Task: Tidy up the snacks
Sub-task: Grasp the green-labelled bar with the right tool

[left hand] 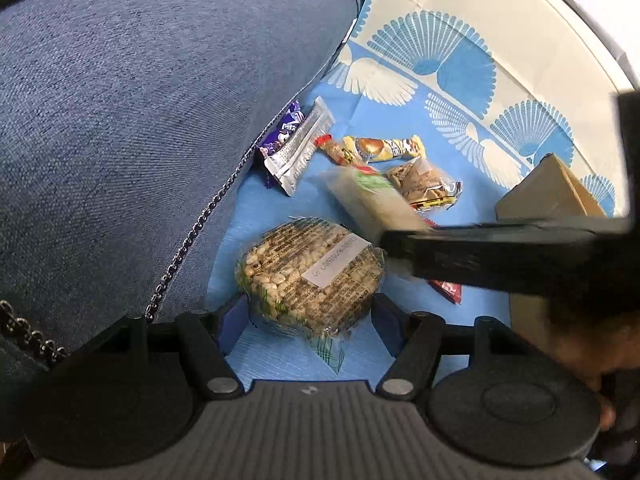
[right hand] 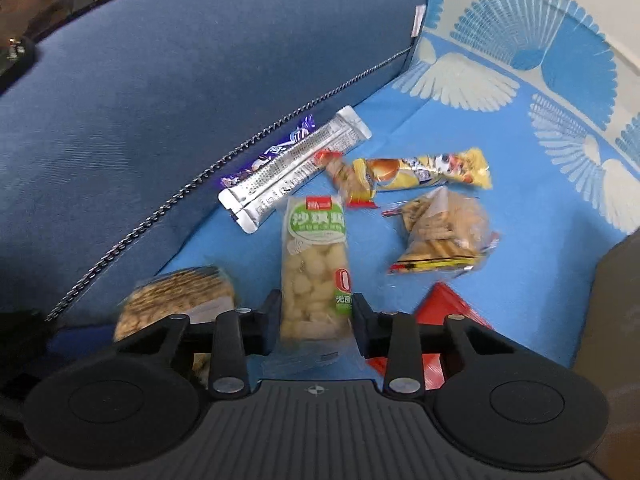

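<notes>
Your right claw has the long clear packet of pale round snacks running straight up between its fingers. The packet's long axis lies along the line the claw points, green label end away from you and the crimped clear end back under the claw body. The fingers stand close on its two long sides and look to be touching the wrapper, so I judge it gripped across the narrow width, not the length. That is the relation the coming lift turns on: the far end sticks out well past the fingertips and will likely droop.

Your left claw sits around the round puffed-grain cake, fingers wide on either side of its near edge. It looks clamped on the cake, though the wrapper hides the contact.

Both packets rest on the blue patterned cloth beside the blue cushion. The cardboard box stands toward the right edge of the cloth, so your right hand is the nearer one to it; I take it as the likely place for the snacks. The silver stick packet, yellow bar and biscuit bag lie beyond the claws, untouched.
</notes>
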The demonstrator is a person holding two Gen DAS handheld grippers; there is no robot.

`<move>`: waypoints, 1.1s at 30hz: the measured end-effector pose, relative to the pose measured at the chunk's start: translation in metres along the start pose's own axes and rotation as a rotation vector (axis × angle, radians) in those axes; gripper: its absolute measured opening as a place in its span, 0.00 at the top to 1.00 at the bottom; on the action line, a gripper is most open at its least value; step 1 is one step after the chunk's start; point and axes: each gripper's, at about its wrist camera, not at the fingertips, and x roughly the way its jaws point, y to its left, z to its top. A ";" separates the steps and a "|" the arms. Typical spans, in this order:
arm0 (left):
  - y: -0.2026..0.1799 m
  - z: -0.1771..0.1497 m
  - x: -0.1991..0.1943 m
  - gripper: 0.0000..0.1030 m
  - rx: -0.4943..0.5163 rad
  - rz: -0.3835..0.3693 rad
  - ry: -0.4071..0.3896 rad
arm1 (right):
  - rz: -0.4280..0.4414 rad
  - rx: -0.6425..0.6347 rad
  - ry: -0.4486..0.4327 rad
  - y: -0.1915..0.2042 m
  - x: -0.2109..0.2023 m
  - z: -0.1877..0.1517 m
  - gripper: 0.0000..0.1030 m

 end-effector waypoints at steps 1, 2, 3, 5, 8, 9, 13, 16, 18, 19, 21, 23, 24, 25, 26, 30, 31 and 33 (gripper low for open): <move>0.001 0.000 0.000 0.30 -0.002 -0.002 0.000 | -0.010 0.006 0.002 -0.001 -0.004 0.000 0.64; 0.001 0.000 -0.001 0.30 -0.002 -0.003 0.000 | -0.021 0.017 0.002 -0.001 -0.012 -0.002 0.64; 0.001 0.000 -0.001 0.30 -0.002 -0.003 0.001 | -0.031 0.028 0.000 -0.001 -0.020 -0.004 0.64; 0.001 0.001 -0.001 0.30 -0.003 -0.005 0.001 | -0.055 0.057 0.004 -0.001 -0.036 -0.010 0.64; 0.001 0.001 -0.001 0.30 -0.005 -0.006 0.001 | -0.100 0.131 0.020 0.001 -0.061 -0.025 0.64; 0.001 0.001 -0.001 0.30 -0.004 -0.007 0.000 | -0.106 0.147 0.023 0.003 -0.067 -0.030 0.64; -0.002 -0.001 -0.001 0.30 0.012 -0.002 0.000 | -0.138 0.207 0.016 0.018 -0.092 -0.063 0.64; -0.012 -0.003 -0.004 0.30 0.070 0.013 -0.026 | -0.139 0.243 0.001 0.025 -0.099 -0.088 0.64; -0.018 -0.005 -0.005 0.30 0.113 0.006 -0.023 | -0.140 0.265 -0.010 0.028 -0.098 -0.106 0.64; -0.021 -0.004 -0.005 0.30 0.129 0.006 -0.012 | -0.135 0.273 -0.025 0.029 -0.098 -0.114 0.63; -0.025 -0.003 -0.003 0.30 0.163 0.003 0.015 | -0.154 0.283 -0.043 0.029 -0.095 -0.128 0.64; -0.028 -0.001 -0.001 0.30 0.209 -0.008 0.056 | -0.163 0.282 -0.048 0.027 -0.090 -0.137 0.64; -0.029 -0.001 -0.001 0.30 0.239 -0.008 0.063 | -0.166 0.289 -0.044 0.025 -0.089 -0.139 0.64; -0.029 -0.001 -0.001 0.30 0.265 -0.013 0.067 | -0.157 0.306 -0.039 0.022 -0.087 -0.141 0.64; -0.028 -0.001 0.000 0.30 0.283 -0.025 0.080 | -0.136 0.318 -0.033 0.019 -0.085 -0.143 0.64; -0.021 -0.008 0.011 0.29 0.261 -0.102 0.198 | -0.121 0.306 -0.049 0.018 -0.082 -0.147 0.61; -0.021 -0.009 0.010 0.28 0.252 -0.102 0.197 | -0.116 0.310 -0.060 0.018 -0.082 -0.147 0.61; -0.021 -0.010 0.011 0.20 0.225 -0.087 0.182 | -0.100 0.326 -0.070 0.016 -0.082 -0.149 0.57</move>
